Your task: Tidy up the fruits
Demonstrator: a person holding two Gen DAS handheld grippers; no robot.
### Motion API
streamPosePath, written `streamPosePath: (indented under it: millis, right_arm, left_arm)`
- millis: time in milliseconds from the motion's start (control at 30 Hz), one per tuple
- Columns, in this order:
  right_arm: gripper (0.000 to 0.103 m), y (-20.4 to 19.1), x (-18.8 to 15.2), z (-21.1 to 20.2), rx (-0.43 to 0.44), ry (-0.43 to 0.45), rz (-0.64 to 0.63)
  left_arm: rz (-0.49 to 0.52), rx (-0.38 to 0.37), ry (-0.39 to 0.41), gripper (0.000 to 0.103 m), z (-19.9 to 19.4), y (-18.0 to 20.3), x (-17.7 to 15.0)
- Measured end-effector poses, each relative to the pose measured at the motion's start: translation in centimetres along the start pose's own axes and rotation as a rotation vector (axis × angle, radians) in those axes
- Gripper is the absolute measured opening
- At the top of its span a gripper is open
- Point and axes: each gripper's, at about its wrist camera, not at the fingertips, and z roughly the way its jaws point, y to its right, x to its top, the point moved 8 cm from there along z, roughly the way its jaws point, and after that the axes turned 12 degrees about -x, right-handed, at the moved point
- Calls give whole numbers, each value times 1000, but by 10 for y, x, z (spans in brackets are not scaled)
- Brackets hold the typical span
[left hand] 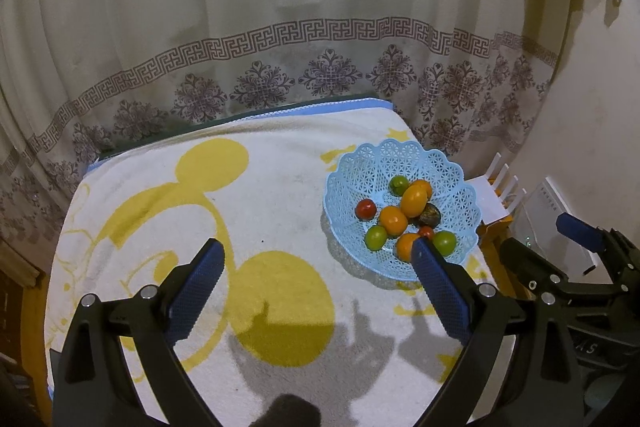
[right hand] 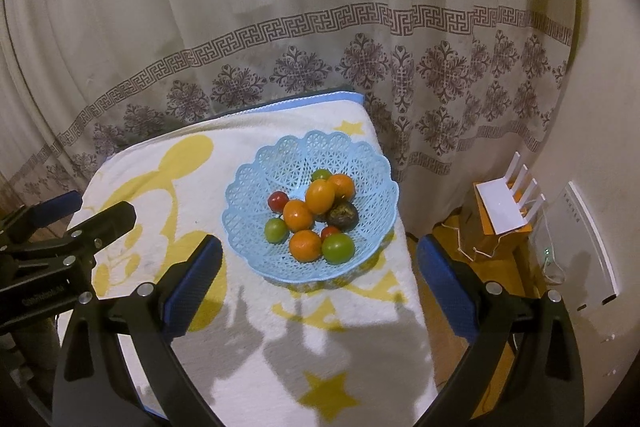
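A light-blue lattice basket [right hand: 256,163] stands on the towel-covered table near its right edge. It holds several fruits: round oranges [right hand: 306,245], green ones [right hand: 338,247], small red ones [right hand: 277,201] and one dark fruit [right hand: 343,215]. My right gripper [right hand: 320,247] hovers just before the basket, open, its blue pads wide apart and pressing nothing. My left gripper [left hand: 317,247] is open too, over the bare towel left of the basket [left hand: 348,163]; its right fingertip overlaps the basket's near rim in the picture. Each gripper shows at the edge of the other's view: the right gripper [left hand: 544,239] and the left gripper [right hand: 88,211].
The white towel with yellow cartoon prints [left hand: 280,179] covers the table. A patterned curtain [right hand: 360,27] hangs close behind. Right of the table, lower down, are a white router with antennas [right hand: 504,207] on an orange box, and a white device [right hand: 576,247] by the wall.
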Motion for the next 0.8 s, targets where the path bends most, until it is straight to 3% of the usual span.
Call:
streamPosePath:
  millis: [800]
  right_arm:
    - [99, 2, 4, 2, -4, -3, -1]
  left_arm:
    - [20, 52, -26, 98, 10, -1, 4]
